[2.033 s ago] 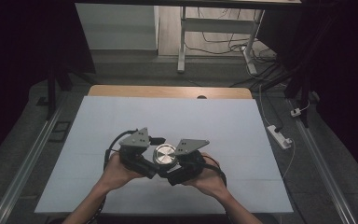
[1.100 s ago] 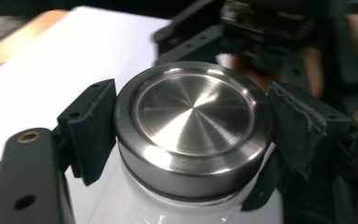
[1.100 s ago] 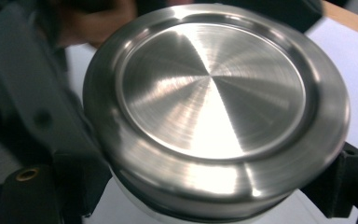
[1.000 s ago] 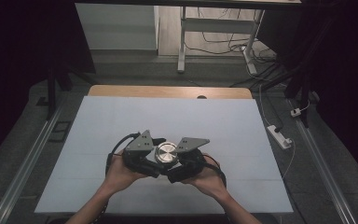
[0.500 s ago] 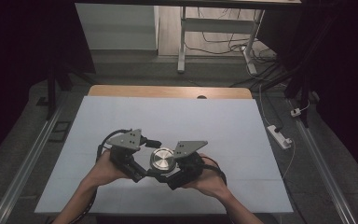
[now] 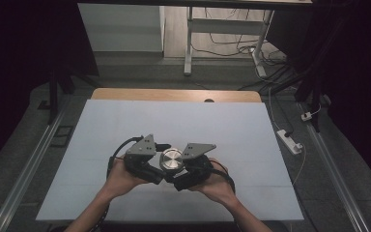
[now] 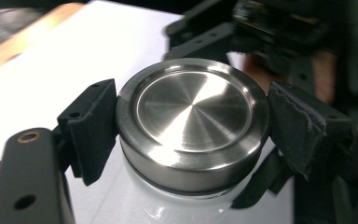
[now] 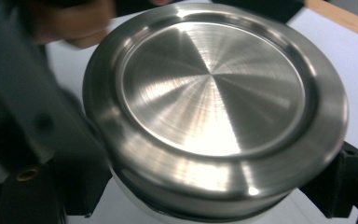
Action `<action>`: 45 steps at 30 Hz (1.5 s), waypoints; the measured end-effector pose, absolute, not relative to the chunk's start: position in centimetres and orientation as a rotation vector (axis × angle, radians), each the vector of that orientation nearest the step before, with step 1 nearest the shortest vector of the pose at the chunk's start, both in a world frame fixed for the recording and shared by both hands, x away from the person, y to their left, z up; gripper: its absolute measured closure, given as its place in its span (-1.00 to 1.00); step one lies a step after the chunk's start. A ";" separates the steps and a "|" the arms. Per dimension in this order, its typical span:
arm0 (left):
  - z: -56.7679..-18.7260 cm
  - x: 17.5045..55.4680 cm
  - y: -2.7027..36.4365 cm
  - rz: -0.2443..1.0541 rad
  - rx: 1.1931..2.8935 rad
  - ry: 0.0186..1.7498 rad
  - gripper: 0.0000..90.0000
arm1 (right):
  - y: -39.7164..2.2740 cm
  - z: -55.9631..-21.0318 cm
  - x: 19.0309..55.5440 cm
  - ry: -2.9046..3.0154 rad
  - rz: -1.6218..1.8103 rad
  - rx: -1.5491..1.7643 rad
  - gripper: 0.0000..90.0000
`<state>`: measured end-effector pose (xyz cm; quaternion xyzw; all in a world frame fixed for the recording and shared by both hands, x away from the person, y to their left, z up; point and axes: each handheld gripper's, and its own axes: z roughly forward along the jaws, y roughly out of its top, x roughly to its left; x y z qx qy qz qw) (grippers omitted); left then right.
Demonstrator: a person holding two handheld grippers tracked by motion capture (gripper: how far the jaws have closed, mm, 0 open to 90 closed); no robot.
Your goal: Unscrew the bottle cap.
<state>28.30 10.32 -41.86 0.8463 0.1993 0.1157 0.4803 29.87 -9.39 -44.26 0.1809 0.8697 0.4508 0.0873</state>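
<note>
A white jar [image 7: 168, 207] with a brushed steel lid [image 6: 172, 159] stands near the front of the white table [image 6: 183, 121], between both hands. My left gripper [image 6: 161, 164] comes in from the left. Its jaws have just been closing and its pads [image 7: 98, 126] now press the lid's rim [image 7: 193, 116] from both sides. My right gripper [image 6: 181, 170] comes in from the right and is shut on the jar just below the lid [image 8: 214, 93]; its fingers [image 8: 340, 186] show under the lid's edge.
The table's wooden far edge [image 6: 174, 94] lies well beyond the hands. A white power strip [image 6: 290, 140] lies on the floor at the right. Metal rails [image 6: 29, 174] run along both sides of the table. Desk legs and cables [image 6: 222, 43] stand behind.
Half a second ago the left gripper stood open a little to the left of the lid. It has come back to the right and shut on the lid. The right hand kept still.
</note>
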 end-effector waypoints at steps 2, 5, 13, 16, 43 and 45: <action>-41.9 27.9 9.5 0.345 2.065 0.544 -0.54 | -9.5 -44.4 30.1 2.569 1.322 0.591 -0.67; -41.7 27.7 9.1 0.378 2.088 0.543 -0.58 | -9.6 -44.4 30.2 2.564 1.329 0.609 -0.67; -39.8 28.6 12.4 0.117 2.025 0.388 -0.76 | -9.8 -43.1 29.6 2.560 1.444 0.553 -0.67; -39.9 28.6 12.8 0.119 2.043 0.369 -0.77 | -9.9 -43.0 29.7 2.563 1.456 0.542 -0.66; -41.3 27.6 9.4 0.362 2.039 0.527 -0.56 | -9.7 -43.6 29.9 2.568 1.423 0.588 -0.66; -41.3 27.4 9.4 0.377 2.024 0.533 -0.56 | -9.7 -43.6 29.9 2.565 1.425 0.594 -0.66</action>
